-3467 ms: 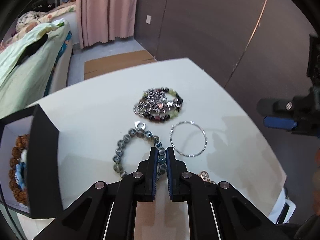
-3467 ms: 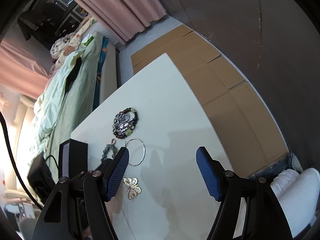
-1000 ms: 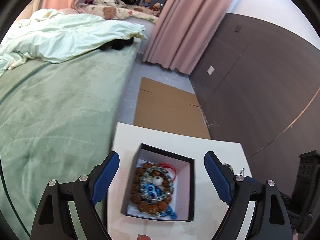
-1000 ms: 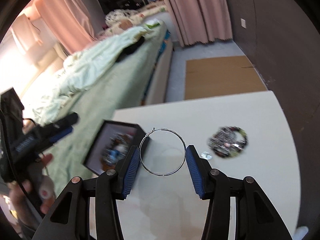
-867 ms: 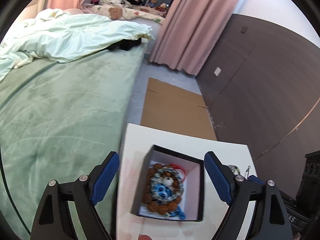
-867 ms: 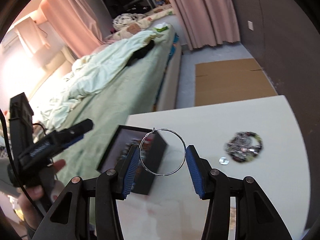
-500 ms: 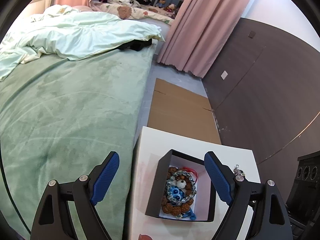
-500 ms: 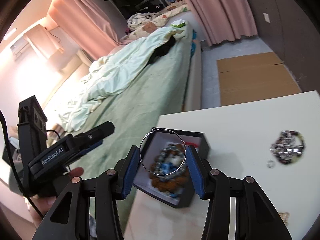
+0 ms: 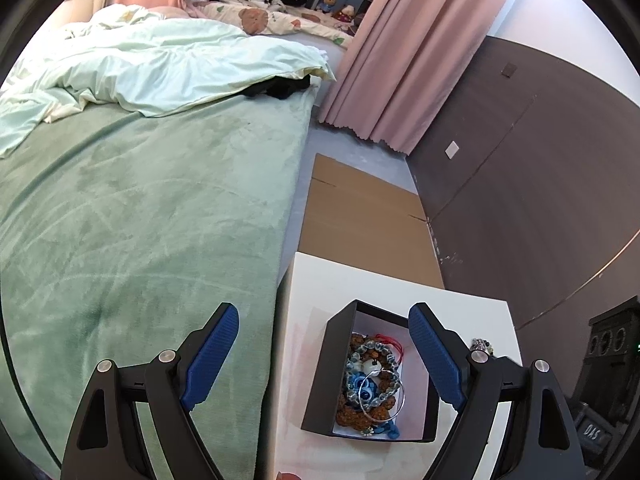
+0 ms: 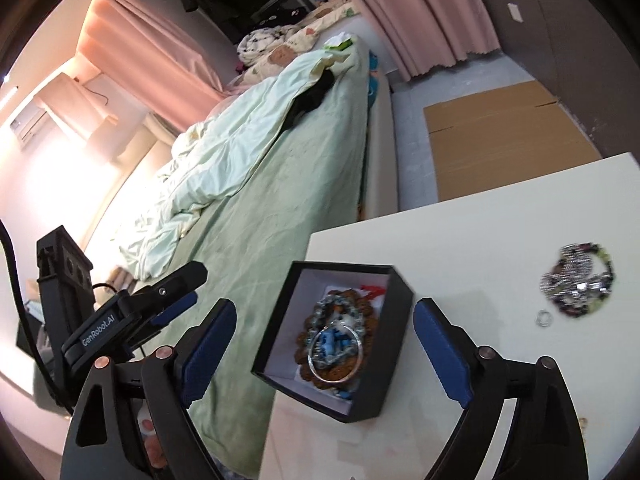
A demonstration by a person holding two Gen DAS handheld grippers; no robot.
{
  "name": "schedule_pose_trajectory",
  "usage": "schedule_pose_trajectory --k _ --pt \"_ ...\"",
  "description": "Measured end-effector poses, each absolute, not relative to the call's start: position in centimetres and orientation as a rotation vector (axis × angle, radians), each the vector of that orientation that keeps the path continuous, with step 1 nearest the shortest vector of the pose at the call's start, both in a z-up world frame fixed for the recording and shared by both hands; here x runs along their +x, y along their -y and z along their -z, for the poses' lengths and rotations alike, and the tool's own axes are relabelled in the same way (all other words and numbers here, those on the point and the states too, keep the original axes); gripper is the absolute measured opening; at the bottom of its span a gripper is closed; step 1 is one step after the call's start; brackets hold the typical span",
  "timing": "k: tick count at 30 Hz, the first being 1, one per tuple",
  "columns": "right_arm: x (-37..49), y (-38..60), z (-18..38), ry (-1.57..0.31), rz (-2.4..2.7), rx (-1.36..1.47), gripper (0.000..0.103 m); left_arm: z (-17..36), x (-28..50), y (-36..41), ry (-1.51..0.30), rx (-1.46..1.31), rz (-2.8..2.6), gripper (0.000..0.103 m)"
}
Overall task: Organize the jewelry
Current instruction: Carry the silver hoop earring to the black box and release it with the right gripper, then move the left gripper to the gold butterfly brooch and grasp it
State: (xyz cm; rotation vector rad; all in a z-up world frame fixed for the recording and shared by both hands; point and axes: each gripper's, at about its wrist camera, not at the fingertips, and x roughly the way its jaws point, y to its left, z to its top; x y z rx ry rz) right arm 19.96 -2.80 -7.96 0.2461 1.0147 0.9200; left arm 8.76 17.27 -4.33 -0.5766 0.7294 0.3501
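Right tongs (image 10: 322, 346): blue ribbed pads spreading apart, nothing between them; they hang over the black box (image 10: 396, 292). Left tongs (image 9: 324, 354): jaws wide, empty, also above the box.

The thin silver hoop (image 10: 335, 356) lies free inside the box, resting on a heap of beaded bracelets (image 10: 348, 312): brown knobbly beads, grey-blue glassy beads, a red cord at the far edge. The box is square and matt black with a white lining; it sits near the bench (image 10: 480, 248) corner closest to the bed (image 10: 280, 200).

Progress, as judged: the hoop and several bracelets are stowed. Still out on the smooth white bench are a small silver ring (image 10: 543, 317) and, just beyond it, a tangled cluster of mixed bracelets (image 10: 576, 280), metallic links with dark and green beads. Other loose items may lie outside the frame; cannot tell.

Farther off: green plush bedspread, a crumpled pale duvet, flat cardboard on the floor, pink curtains.
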Motion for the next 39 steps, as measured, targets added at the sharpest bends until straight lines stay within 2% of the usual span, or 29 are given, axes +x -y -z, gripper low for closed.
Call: schedule_pose_trajectory --k 8,10,12,28,39 --pt "19.8 5.3 7.1 -0.999 -0.892 0.235 0.091 4.3 9.2 -15.2 -0.743 -0.528 -0.324 0.089" --pt "19.7 5.9 6.9 -0.996 -0.886 0.228 0.094 4.2 9.1 -14.6 -0.743 -0.518 -0.317 0.092" --pt "19.5 6.5 6.8 -0.999 -0.886 0.216 0.103 4.1 9.1 -13.9 -0.743 -0.504 -0.306 0.099" --pt "18.3 13.9 5.4 -0.922 -0.743 0.096 0.103 3.1 8.8 -6.7 -0.734 -0.386 -0.187 0.101" --pt "18.4 19.5 5.1 -0.896 -0.691 0.116 0.103 4.1 9.7 -1.4 -0.766 -0.310 -0.074 0.103"
